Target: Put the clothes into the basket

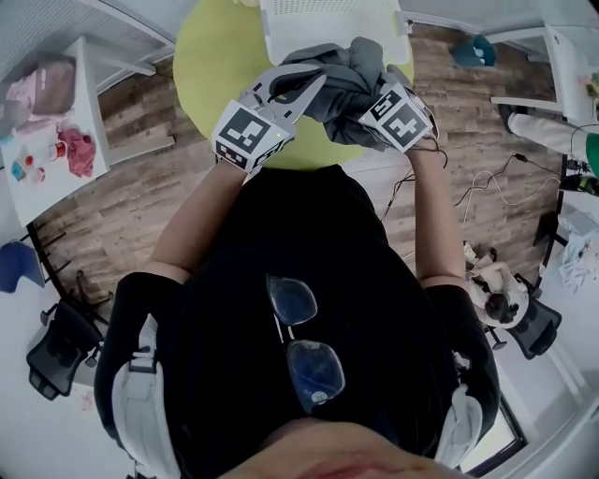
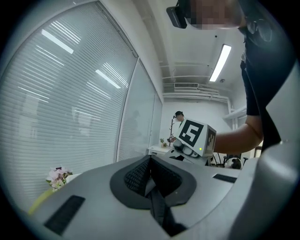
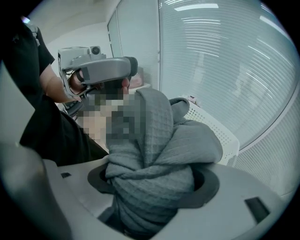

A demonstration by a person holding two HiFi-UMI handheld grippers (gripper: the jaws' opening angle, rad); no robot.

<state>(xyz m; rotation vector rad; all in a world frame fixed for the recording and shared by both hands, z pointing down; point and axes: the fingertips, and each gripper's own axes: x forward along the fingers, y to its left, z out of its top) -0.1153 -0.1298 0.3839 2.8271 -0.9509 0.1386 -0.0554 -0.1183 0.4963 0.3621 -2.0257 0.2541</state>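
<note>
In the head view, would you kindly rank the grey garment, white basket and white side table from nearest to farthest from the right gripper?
1. grey garment, in the right gripper's jaws.
2. white basket, just beyond.
3. white side table, far left.

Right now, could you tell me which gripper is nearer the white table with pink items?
Left. The left gripper is between the white table and the grey garment; the right gripper grips the garment's far side.
</note>
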